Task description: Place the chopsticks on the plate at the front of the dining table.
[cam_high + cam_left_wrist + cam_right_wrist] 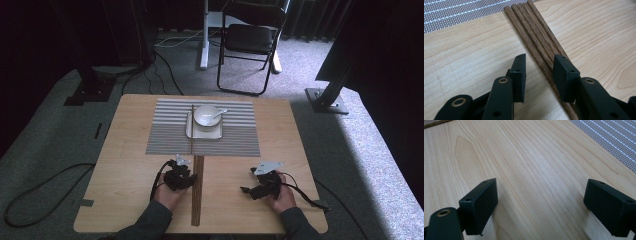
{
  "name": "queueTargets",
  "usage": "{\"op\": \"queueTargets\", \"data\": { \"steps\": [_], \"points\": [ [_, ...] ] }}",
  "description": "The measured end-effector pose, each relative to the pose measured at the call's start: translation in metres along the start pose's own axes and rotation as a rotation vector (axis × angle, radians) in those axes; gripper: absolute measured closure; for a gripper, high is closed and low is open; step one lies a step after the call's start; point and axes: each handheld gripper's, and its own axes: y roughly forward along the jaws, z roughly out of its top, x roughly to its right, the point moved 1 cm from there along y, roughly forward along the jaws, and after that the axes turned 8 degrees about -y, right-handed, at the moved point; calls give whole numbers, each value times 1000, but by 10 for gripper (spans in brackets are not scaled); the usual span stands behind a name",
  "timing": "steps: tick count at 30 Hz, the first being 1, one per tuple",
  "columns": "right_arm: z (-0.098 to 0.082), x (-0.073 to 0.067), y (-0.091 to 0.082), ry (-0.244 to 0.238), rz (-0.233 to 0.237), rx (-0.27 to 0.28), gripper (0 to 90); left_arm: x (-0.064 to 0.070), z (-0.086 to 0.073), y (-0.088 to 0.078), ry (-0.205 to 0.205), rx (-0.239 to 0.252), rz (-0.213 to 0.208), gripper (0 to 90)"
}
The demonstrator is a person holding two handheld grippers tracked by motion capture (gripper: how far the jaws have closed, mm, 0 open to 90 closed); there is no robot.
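Looking down, high view: we see the chopsticks [198,187] lying lengthwise, just right of our left gripper [186,176]; right gripper [248,190] well apart.
Left gripper view: jaws half open, straddling some sticks [534,37]; whether the pads press, we cannot quite tell.
Right gripper view: jaws wide over bare table [529,170], holding nothing.

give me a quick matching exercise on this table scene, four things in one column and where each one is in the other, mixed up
Things:
1. bowl
2. chopsticks
3. right gripper
4. folding chair

Places:
A. on the carpet beyond the table's far edge
B. over bare wood, nothing between its jaws
C. on the square plate on the striped mat
D. lying in a bundle on the wood, partly between the left gripper jaws

Pairs: 1-C, 2-D, 3-B, 4-A
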Motion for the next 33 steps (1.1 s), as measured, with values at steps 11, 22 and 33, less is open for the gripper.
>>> {"op": "queueTargets", "data": {
  "steps": [11, 22, 33],
  "points": [
    [0, 0, 0, -1, 0, 0, 115, 6, -5, -5, 14, -21, 32, 676],
    [0, 0, 0, 0, 0, 0, 116, 2, -12, -10, 1, 0, 69, 750],
    [0, 0, 0, -1, 0, 0, 116, -6, -19, -18, -38, 2, 90, 822]
  ]
}}
